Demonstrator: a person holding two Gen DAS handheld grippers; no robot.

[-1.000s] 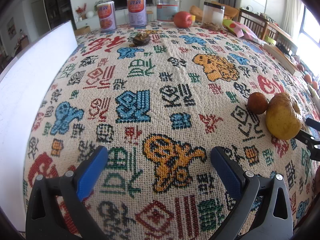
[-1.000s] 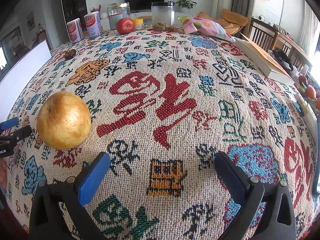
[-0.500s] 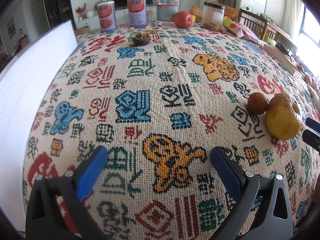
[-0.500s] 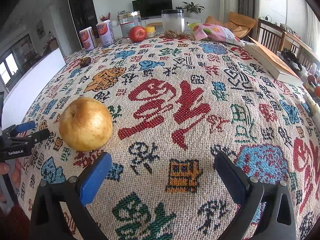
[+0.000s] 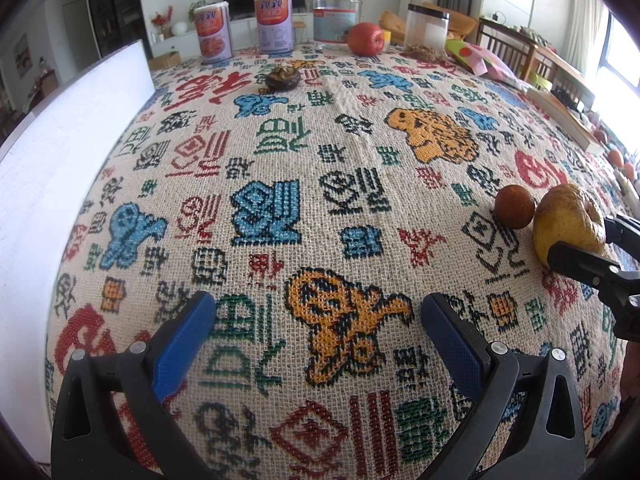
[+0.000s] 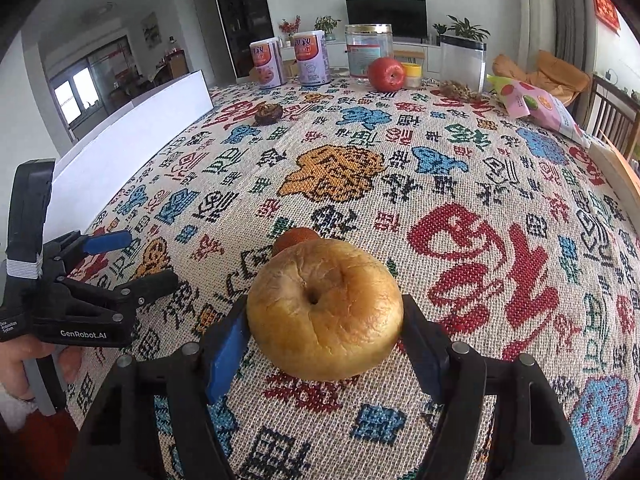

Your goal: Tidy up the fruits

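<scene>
A wrinkled yellow fruit [image 6: 324, 312] lies on the patterned tablecloth [image 6: 460, 184] between the jaws of my right gripper [image 6: 325, 307]. Those jaws are closing, and both blue pads touch its sides. Right behind it lies a small brown-red fruit [image 6: 296, 238]. The left wrist view shows the same yellow fruit [image 5: 568, 228] and small fruit [image 5: 514, 206] at the right edge, with my right gripper [image 5: 582, 236] around the yellow one. My left gripper [image 5: 318, 304] hovers open over bare cloth. A red apple [image 5: 365, 38] and a dark fruit [image 5: 283, 78] sit far back.
A white board [image 5: 60, 160] runs along the table's left edge. Two cans [image 5: 214, 32], a glass jar [image 5: 336, 16] and a clear container [image 5: 427, 28] stand at the far edge. A snack bag [image 6: 536, 108] and a book [image 5: 560, 108] lie at the right.
My right gripper swung left and came up to the yellow fruit, and its jaws narrowed from wide open onto the fruit's sides. My left gripper stayed where it was.
</scene>
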